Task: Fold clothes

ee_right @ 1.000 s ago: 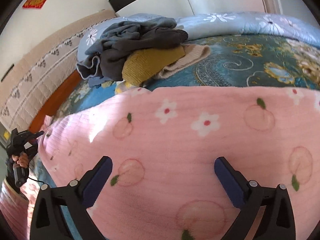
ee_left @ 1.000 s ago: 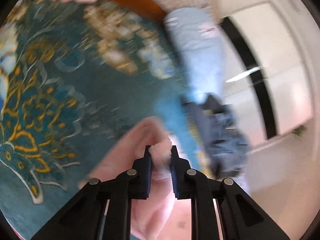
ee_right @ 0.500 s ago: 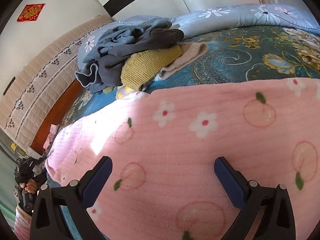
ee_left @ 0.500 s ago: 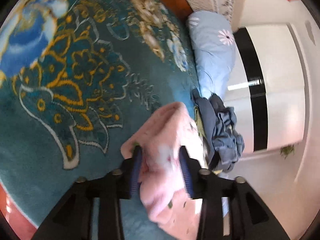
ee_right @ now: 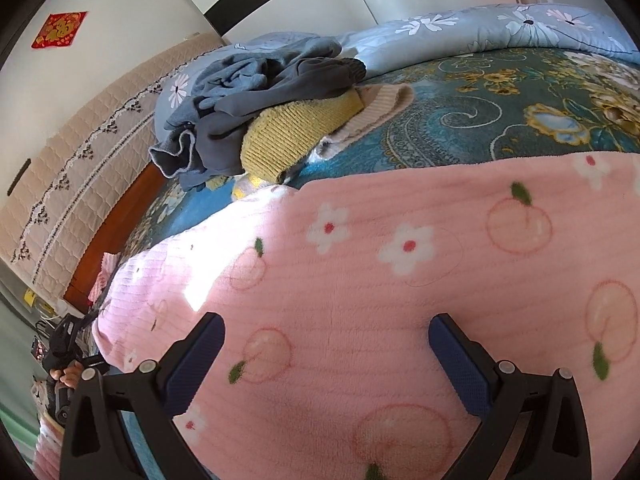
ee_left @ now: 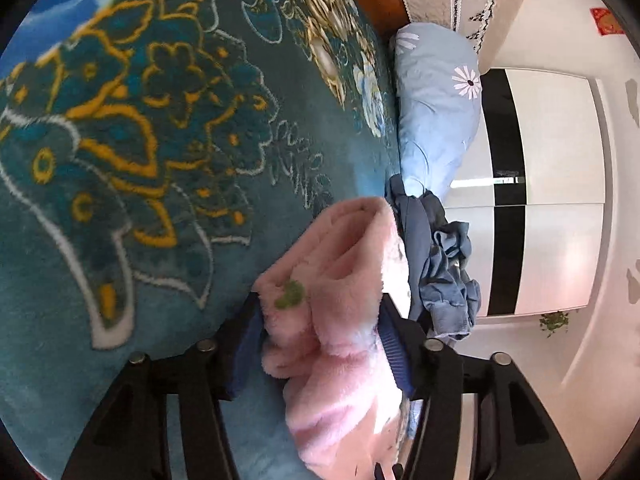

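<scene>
A pink fleece garment (ee_right: 400, 280) with peach and flower print lies spread on the teal patterned bedspread (ee_right: 500, 120). My right gripper (ee_right: 326, 354) is open, just above the pink fleece, holding nothing. In the left wrist view a bunched fold of the same pink garment (ee_left: 340, 280) sits between the spread fingers of my left gripper (ee_left: 320, 332), which is open around it and no longer pinches it. The left gripper also shows small at the far left edge of the right wrist view (ee_right: 64, 344).
A pile of grey-blue clothes (ee_right: 260, 92) on a yellow knit (ee_right: 296, 128) and a beige knit lies at the bed's far side. The grey-blue pile also shows in the left wrist view (ee_left: 440, 264), beside a light blue pillow (ee_left: 436, 92). A padded headboard (ee_right: 72, 184) and white wardrobe stand behind.
My left gripper opened from a tight pinch on the pink fleece to a wide gap around the fold, and swung lower over the bedspread. The right gripper stayed open, barely moving.
</scene>
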`<state>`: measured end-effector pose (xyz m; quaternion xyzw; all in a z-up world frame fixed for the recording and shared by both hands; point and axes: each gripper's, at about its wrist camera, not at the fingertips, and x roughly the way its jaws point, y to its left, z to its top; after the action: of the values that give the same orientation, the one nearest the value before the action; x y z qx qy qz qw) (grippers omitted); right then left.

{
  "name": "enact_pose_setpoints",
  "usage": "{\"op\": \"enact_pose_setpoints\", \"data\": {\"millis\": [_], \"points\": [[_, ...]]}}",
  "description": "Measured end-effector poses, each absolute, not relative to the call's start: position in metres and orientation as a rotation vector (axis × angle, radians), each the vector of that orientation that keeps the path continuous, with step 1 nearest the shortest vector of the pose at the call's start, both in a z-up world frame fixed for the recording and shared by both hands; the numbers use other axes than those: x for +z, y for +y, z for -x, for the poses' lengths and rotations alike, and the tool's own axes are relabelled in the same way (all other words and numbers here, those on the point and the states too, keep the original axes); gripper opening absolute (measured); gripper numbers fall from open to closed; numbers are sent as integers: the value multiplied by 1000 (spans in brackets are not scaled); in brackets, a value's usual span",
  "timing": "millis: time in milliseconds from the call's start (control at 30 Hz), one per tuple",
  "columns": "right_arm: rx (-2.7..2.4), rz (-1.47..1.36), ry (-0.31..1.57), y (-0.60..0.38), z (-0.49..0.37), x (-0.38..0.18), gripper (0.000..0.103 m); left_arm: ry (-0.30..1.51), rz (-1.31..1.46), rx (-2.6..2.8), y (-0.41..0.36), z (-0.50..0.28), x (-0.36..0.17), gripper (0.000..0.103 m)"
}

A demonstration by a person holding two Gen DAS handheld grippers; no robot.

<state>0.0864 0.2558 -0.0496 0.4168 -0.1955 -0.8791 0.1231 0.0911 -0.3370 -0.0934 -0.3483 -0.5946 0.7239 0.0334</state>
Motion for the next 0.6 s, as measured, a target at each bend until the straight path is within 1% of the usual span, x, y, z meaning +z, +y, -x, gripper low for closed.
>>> {"op": "enact_pose_setpoints", "data": {"millis": [67,100,133,200,233,267,300,333,367,467,500,533,567,600], "points": [[-2567,-1219,-558,255,-86,-50,103,-1788,1066,2292,-336,-87,-84,33],[-2567,-1220,-554,254,-86,-50,103,-1726,1068,2357,-334,-84,-74,31],[-2567,-1220,-553,254,-86,-50,103,-1627,1060,2443,-331,-81,-58,28],[-2565,-1217,-558,255,-86,-50,103,-1389,944,2614,-319,-82,-15,26],[-2564,-1216,-562,256,-87,-50,103,-1303,852,2654,-313,-85,4,26],[-2562,-1215,-565,256,-87,-50,103,-1234,743,2671,-308,-92,23,27],[-2562,-1216,-564,256,-87,-50,103,-1207,675,2682,-307,-98,33,27],[-2563,-1219,-557,255,-86,-50,103,-1217,676,2697,-311,-101,32,27],[-2565,-1222,-549,255,-86,-51,103,-1252,750,2709,-319,-100,19,27],[-2565,-1224,-542,253,-86,-50,103,-1404,1191,2683,-344,-85,-51,27],[-2562,-1224,-546,254,-86,-51,103,-1486,1250,2630,-351,-86,-69,27],[-2561,-1224,-548,254,-86,-51,103,-1589,1215,2572,-358,-91,-81,27],[-2561,-1224,-547,254,-86,-51,103,-1641,1165,2544,-361,-94,-83,27],[-2561,-1225,-545,253,-87,-51,103,-1634,1161,2547,-362,-95,-80,27]]}}
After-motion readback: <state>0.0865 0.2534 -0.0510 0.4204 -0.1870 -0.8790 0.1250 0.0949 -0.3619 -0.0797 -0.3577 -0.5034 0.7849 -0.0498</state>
